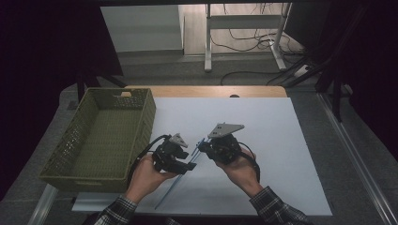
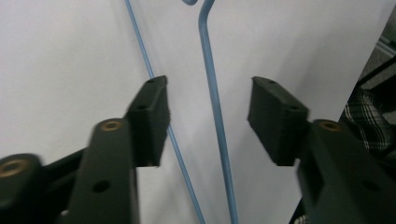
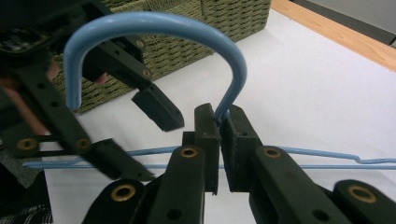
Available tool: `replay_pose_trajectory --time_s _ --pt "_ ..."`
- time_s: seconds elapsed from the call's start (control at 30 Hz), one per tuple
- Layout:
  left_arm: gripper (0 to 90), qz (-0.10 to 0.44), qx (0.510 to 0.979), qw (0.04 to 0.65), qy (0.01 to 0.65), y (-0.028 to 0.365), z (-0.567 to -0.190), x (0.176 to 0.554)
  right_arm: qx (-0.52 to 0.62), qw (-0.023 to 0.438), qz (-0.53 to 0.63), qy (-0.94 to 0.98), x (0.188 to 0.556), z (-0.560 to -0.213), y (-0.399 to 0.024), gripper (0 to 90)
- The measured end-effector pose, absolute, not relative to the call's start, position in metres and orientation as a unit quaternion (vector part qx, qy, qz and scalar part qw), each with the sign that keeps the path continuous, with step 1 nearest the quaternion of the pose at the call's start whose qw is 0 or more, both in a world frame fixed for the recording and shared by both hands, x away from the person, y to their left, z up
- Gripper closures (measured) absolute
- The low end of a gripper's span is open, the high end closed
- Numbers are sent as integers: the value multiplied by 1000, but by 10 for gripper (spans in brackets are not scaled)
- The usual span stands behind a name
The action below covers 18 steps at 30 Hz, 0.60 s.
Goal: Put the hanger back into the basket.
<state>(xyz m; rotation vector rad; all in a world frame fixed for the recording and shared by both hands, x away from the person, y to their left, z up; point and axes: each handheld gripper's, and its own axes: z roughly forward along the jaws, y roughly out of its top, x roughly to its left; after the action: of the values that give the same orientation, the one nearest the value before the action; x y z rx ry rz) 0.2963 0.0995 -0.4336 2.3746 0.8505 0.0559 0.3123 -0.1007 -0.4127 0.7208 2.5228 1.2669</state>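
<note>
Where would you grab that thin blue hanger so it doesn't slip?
Probably at the neck, just under the hook, coming from the hook side. The blue hanger is thin wire; there the right tongs already pinch it shut. The left tongs stand open around an arm wire.

Plenty of open white mat (image 1: 277, 140) off to the right and far side. Blocked on the left by the green basket (image 1: 101, 136), walls up. Tight in the middle: blue hanger (image 3: 154, 28) and both grippers crowded close together.
</note>
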Motion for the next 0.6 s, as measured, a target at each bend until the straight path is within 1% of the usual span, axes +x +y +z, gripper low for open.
replay_pose_trajectory --time_s 0.03,0.2,0.23,0.33,0.43,0.5,0.53,0.57,0.6 --pt "568 -3 895 306 324 100 -433 302 244 113 433 860 312 -411 -99 848" --pt "718 -23 895 298 331 100 -432 310 244 110 436 859 311 -409 -98 848" --pt "751 -44 893 305 327 100 -430 313 243 108 438 859 310 -408 -99 848" --pt "835 -59 893 305 326 99 -429 316 242 108 440 858 310 -408 -99 847" --pt "859 -61 889 303 336 99 -429 319 240 112 438 859 310 -408 -99 846" --pt "869 -72 883 320 337 103 -429 322 243 115 441 856 311 -407 -102 833" --pt "870 -79 880 327 337 105 -428 323 246 111 448 852 311 -406 -104 809" --pt "871 -72 872 338 348 107 -427 324 249 103 458 847 312 -405 -107 765" --pt "871 -72 872 338 348 107 -427 324 249 103 458 847 312 -405 -107 765"
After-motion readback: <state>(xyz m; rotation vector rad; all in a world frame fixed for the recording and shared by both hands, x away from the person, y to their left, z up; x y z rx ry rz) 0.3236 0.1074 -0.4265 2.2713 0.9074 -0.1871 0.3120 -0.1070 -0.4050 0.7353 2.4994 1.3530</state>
